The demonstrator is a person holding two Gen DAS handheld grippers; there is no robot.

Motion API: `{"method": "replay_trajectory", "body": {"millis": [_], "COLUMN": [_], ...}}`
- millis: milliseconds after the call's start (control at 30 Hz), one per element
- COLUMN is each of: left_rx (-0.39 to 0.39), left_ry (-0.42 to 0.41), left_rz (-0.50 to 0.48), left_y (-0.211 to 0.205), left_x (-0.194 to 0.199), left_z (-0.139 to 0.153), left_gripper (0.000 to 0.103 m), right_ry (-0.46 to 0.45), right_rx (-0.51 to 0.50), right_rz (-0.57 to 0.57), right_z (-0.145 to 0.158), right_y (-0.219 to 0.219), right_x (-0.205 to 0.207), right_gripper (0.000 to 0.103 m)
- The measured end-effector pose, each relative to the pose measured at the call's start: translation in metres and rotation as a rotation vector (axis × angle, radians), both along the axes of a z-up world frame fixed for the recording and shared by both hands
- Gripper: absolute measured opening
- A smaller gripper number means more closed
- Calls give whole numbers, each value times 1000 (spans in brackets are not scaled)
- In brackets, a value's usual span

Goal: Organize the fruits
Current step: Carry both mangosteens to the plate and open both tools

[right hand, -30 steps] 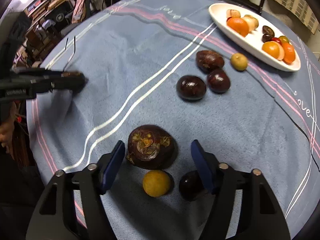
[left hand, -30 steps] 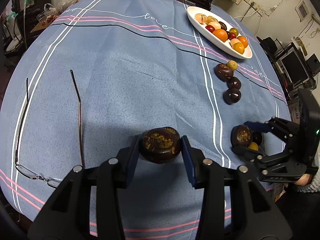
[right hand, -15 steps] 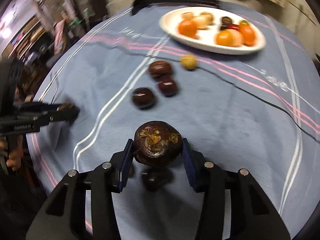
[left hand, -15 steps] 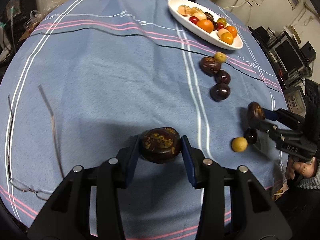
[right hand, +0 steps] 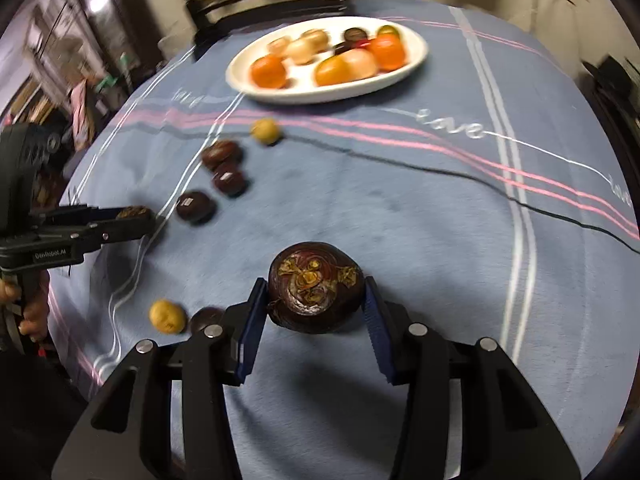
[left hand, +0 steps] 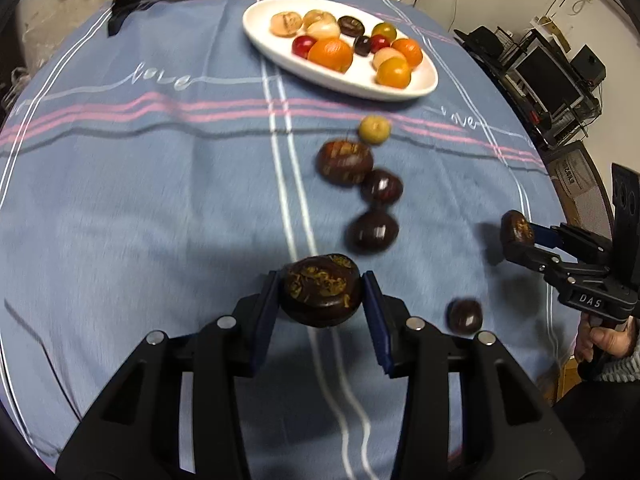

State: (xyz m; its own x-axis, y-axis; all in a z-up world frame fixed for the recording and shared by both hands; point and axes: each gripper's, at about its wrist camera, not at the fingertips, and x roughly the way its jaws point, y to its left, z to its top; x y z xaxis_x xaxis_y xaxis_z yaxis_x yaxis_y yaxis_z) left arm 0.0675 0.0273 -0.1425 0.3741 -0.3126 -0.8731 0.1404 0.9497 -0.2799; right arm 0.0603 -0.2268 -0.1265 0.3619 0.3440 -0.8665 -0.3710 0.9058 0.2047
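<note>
Pretty dim indoor light here, my tongs throw soft shadows on the blue striped tablecloth (left hand: 160, 200); motion blur everywhere, heavy fisheye warping and dark corners.

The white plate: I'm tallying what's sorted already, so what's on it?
The white plate holds oranges, pale round fruits, small red and dark ones; anything behind those is hidden.

Dark fruits (left hand: 372, 231) loose on cloth, others on plate (left hand: 424, 84)

left gripper (left hand: 322, 298): jaws clamped, angled down | right gripper (right hand: 315, 299): same
</note>
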Motion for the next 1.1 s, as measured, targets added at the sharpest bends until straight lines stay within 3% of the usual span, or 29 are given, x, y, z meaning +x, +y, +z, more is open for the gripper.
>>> {"method": "replay_trajectory", "body": {"millis": [200, 567, 800, 1000, 1033, 1067, 1100], "left_rx": [19, 10, -6, -10, -13, -8, 2], "left_ry": [-55, -142, -141, -101, -108, -116, -123], "left_rz": [11, 1, -104, -97, -95, -88, -77], "left_y": [2, -9, -54, -59, -61, -62, -62], "left_x": [55, 170, 211, 223, 223, 223, 222], "left_z": [22, 52, 42, 19, 18, 18, 19], "left_gripper": [42, 42, 42, 42, 49, 63, 69], "right_ry": [-47, -160, -177, -187, -193, -193, -180], "right_rx": [42, 91, 67, 94, 98, 102, 98], "right_rz": [-24, 34, 16, -32, -36, -33, -26], "right_z": [21, 53, 39, 31, 31, 29, 27], "right_y": [-4, 42, 47, 48, 50, 54, 58], "right_x": [39, 147, 196, 241, 247, 254, 259], "right_gripper": [48, 48, 48, 48, 49, 53, 60]}}
